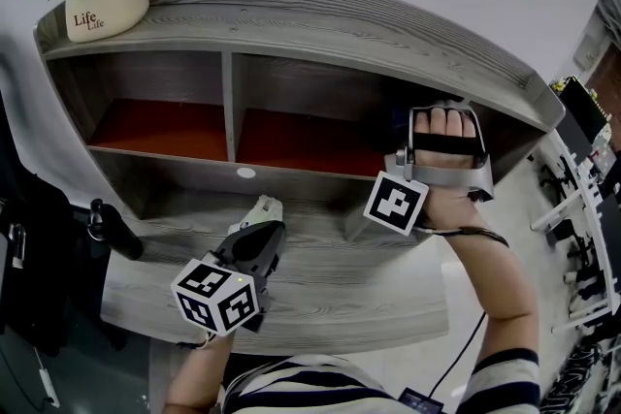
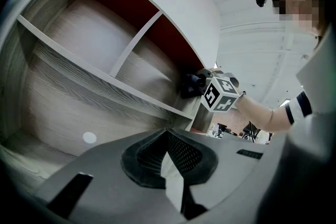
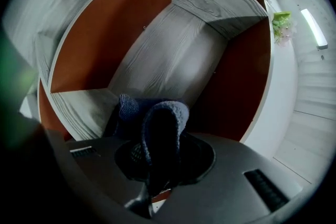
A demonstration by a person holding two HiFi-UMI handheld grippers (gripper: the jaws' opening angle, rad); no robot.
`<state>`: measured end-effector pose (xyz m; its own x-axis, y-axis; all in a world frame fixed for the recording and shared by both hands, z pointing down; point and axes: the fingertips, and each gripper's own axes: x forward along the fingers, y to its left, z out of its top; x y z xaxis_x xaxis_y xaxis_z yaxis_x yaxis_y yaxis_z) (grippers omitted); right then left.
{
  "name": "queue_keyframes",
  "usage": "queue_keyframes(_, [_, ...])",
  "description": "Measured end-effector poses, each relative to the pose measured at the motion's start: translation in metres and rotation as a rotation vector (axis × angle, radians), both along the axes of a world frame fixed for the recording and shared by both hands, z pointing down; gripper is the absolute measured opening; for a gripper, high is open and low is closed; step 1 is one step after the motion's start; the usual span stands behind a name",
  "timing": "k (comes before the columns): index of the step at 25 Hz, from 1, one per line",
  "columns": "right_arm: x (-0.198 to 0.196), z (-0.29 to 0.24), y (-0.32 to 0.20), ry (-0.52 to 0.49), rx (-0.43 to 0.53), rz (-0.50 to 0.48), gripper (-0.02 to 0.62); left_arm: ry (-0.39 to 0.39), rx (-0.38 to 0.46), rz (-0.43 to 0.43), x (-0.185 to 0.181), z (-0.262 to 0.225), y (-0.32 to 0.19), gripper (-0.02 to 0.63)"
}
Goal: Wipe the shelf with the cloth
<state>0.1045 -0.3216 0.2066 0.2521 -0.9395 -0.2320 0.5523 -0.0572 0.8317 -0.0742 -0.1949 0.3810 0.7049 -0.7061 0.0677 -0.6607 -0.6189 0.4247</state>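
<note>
We held the right gripper (image 3: pixel 160 173) clamped on the dark blue cloth (image 3: pixel 157 123), which sat inside the right upper compartment of the shelf (image 1: pixel 320 34). Our left gripper (image 2: pixel 169 139) hovered before the lower ledge, jaws together and empty.

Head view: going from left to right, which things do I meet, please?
Flower pot on top of the shelf → left gripper, above the bottom board → right gripper, reaching into the right compartment with the cloth.
</note>
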Motion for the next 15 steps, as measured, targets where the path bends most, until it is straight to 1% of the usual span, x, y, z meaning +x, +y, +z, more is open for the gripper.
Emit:
queue_keyframes(6, [0.003,0.026,-0.001,0.009,-0.092,0.054,0.044,0.002,0.001,-0.013,-0.004,0.000,0.001,0.015])
queue_keyframes(10, [0.003,0.050,-0.001,0.011,-0.157,0.064,0.044,0.001,-0.005,-0.018,-0.007,0.002,0.003,0.016])
queue_keyframes(15, [0.004,0.071,0.003,-0.011,-0.201,0.062,0.044,-0.002,-0.006,-0.020,-0.008,0.002,0.004,0.015])
